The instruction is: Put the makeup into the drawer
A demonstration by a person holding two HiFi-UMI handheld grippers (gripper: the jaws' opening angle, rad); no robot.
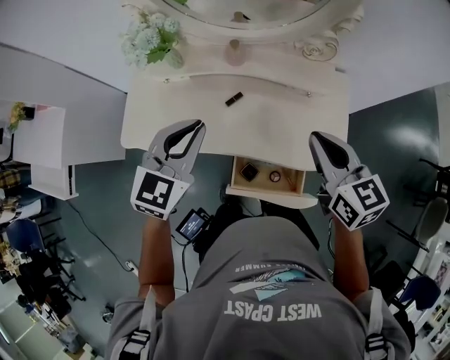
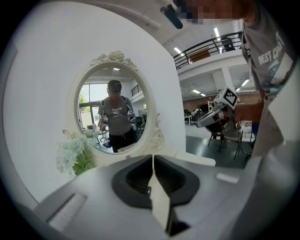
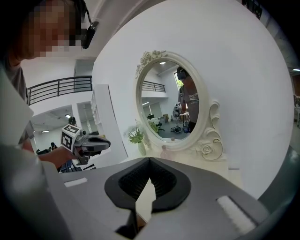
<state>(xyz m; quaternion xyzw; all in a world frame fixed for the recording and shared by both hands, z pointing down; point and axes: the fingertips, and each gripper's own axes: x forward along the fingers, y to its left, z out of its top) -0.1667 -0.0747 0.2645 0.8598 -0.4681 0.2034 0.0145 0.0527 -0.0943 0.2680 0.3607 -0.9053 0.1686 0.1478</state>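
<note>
Hovering side by side at the near edge of a white dressing table (image 1: 176, 119): left gripper (image 1: 200, 125) and right gripper (image 1: 314, 137), each carried on a bare forearm, both pointing ahead at the mirror (image 1: 246, 10) and tilted a little downward. Left gripper: jaws closed tip to tip, nothing between them, tips over the table's front left part. Right gripper: jaws likewise closed and empty, tips at the table's front edge, just right of the drawer (image 1: 292, 184). Makeup, item one: a small dark tube (image 1: 234, 99) lying flat and askew on the table top, farther back than both grippers and roughly between their lines, touched by neither. Drawer: pulled open under the table's front edge, between the grippers and nearer the right one, holding a dark square compact (image 1: 248, 171) and a small round pot (image 1: 275, 176) side by side. Surroundings: pale flowers (image 1: 151, 39) in a vase at the table's back left corner, a carved scroll at the mirror's base on the right, grey floor on both sides.
</note>
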